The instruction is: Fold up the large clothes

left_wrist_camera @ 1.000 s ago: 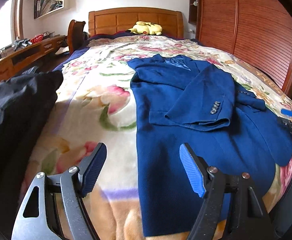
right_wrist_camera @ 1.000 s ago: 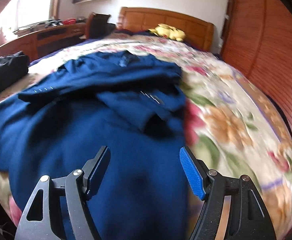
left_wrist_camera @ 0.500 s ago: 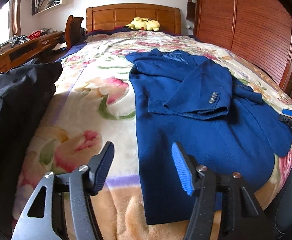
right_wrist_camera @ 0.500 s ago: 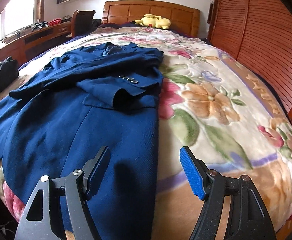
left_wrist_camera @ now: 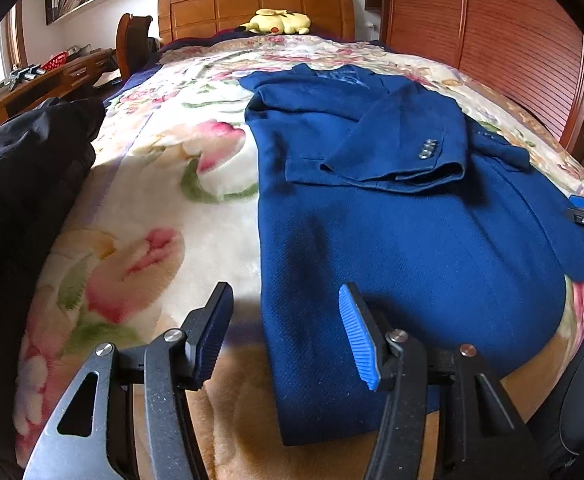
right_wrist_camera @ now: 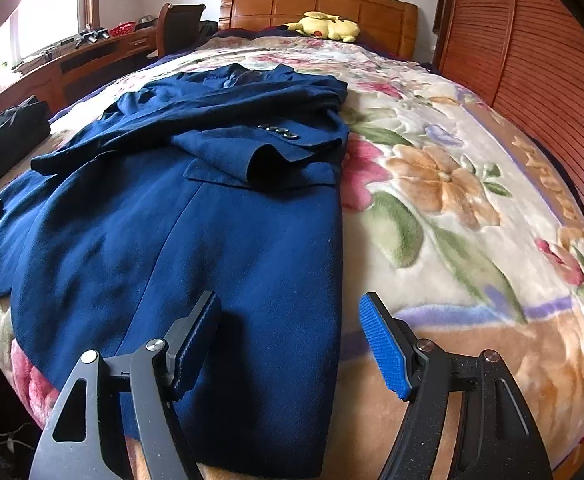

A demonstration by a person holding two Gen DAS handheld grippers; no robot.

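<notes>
— What's around you?

— A wide bed (left_wrist_camera: pixel 180 184) under a floral blanket (right_wrist_camera: pixel 444 200), wooden headboard (left_wrist_camera: pixel 252 4) at the far end, slatted wardrobe doors (right_wrist_camera: pixel 532 60) on one side, a desk (right_wrist_camera: pixel 72 64) on the other.

— And the jacket?

— The blue jacket (left_wrist_camera: pixel 392 240) lies flat on the blanket, sleeves folded across it, hem toward me.

— Your fingers?

— My left gripper (left_wrist_camera: pixel 284 332) has just been closing, nothing gripped; my right gripper (right_wrist_camera: pixel 288 340) gapes empty over the hem. A yellow plush (left_wrist_camera: pixel 280 22) sits by the headboard.

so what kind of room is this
A bedroom, most likely in a home: a bed with a wooden headboard and a floral blanket, a yellow plush toy by the headboard, and a desk under the window. A blue jacket lies spread on the bed.
</notes>
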